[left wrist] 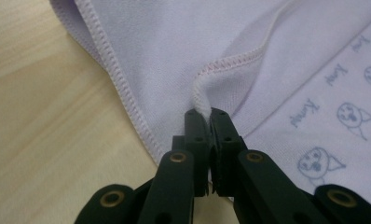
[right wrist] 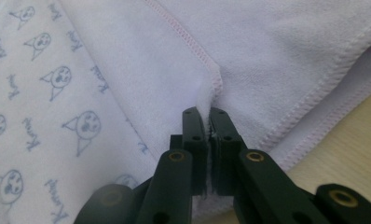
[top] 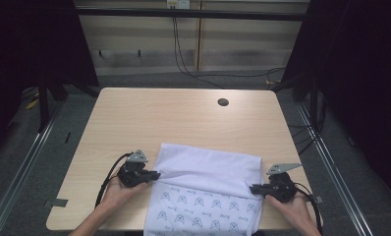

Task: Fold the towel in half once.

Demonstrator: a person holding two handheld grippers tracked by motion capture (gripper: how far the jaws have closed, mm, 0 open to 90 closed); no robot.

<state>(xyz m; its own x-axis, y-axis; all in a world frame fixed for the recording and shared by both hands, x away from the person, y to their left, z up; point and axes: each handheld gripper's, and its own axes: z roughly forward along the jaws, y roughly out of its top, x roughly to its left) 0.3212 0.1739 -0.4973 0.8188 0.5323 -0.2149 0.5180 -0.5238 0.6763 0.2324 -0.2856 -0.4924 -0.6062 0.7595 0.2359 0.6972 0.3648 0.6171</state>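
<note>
While both forearms come in from the near edge of the worktop (top: 134, 118), each hand lies low and almost level, cupping its tool from below with the jaws pointing inward at the cloth (top: 208, 172). The left hand (top: 117, 191) holds the left hand-held gripper (top: 156, 174) at the cloth's left side; the right hand (top: 294, 204) holds the right hand-held gripper (top: 252, 188) at the cloth's right side, so the two tools face each other across it.

The cloth, white with a pale stitched hem and small printed faces on its near part, lies spread on the worktop's near half, its near end hanging over the edge between the forearms. A plain flap lies folded over the printed part, on the far side.

In the left gripper view, the left hand-held gripper (left wrist: 204, 112) is closed tight on a pinched ridge of the cloth's (left wrist: 174, 46) hem. In the right gripper view, the right hand-held gripper (right wrist: 206, 112) is likewise clamped on a bunched fold of the cloth's (right wrist: 267, 51) hemmed edge.
</note>
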